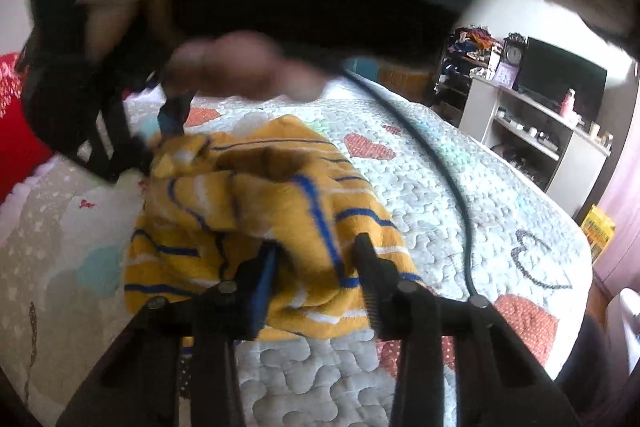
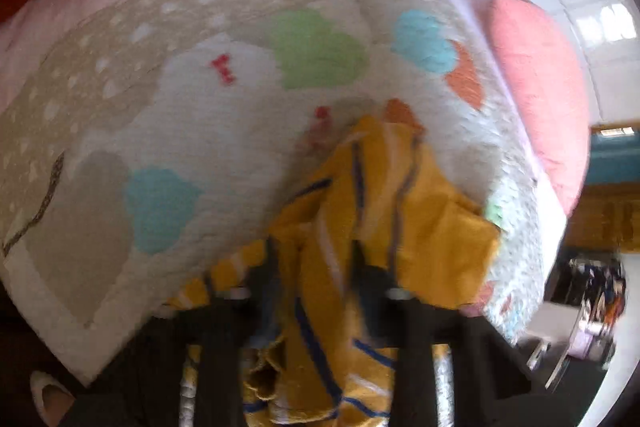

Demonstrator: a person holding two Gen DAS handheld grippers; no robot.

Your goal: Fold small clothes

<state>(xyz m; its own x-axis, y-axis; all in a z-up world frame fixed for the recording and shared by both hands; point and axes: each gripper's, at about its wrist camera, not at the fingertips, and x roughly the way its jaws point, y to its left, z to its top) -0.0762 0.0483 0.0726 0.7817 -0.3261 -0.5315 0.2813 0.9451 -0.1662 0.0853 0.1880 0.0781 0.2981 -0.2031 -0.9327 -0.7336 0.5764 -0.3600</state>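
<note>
The left gripper [image 1: 316, 267] has its jaws partly closed on a bunched fold of the yellow striped shirt [image 1: 256, 211], which sits crumpled on the bed quilt [image 1: 420, 187]. The right gripper [image 2: 314, 267] likewise pinches the cloth. Pulling apart unevenly could let the thin fabric slip out, and the dangling cable [image 1: 440, 171] might snag.

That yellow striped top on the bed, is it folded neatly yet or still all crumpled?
Crumpled. The yellow striped top lies bunched in uneven ridges on the quilt, stripes running askew.
</note>
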